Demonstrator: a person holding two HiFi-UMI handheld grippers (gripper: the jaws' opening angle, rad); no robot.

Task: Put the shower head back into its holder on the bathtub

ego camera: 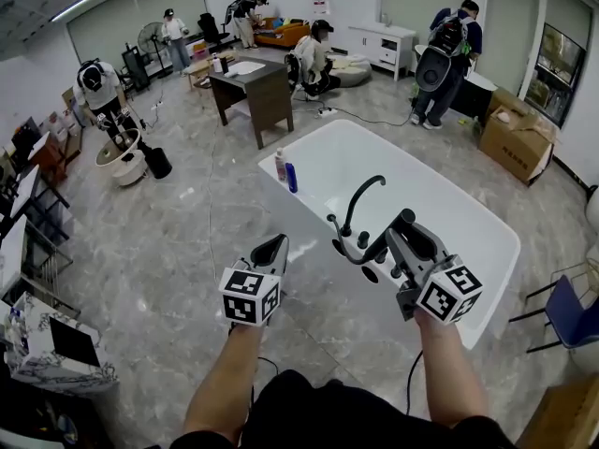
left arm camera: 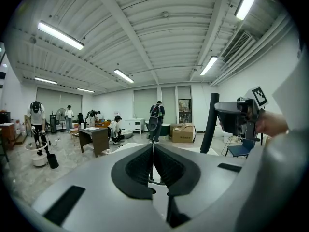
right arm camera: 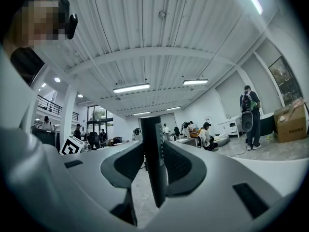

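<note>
The white bathtub point(ego camera: 487, 251) lies ahead with a black curved faucet point(ego camera: 360, 199) and several black fittings point(ego camera: 370, 273) on its near rim. My right gripper point(ego camera: 391, 241) hovers over that rim, shut on the black shower head handle point(ego camera: 405, 219); its thin hose point(ego camera: 339, 237) loops down to the rim. In the right gripper view the handle point(right arm camera: 152, 153) stands upright, pinched between the pads of that gripper point(right arm camera: 153, 170). My left gripper point(ego camera: 278, 243) hangs left of the tub, short of the rim, jaws shut and holding nothing point(left arm camera: 153, 161).
Two bottles point(ego camera: 285, 170) stand on the tub's far left rim. A dark desk point(ego camera: 255, 92), cardboard boxes point(ego camera: 515, 138), a blue chair point(ego camera: 571, 311) and several people point(ego camera: 447, 59) occupy the room behind. A rack with clutter point(ego camera: 37, 344) is at my left.
</note>
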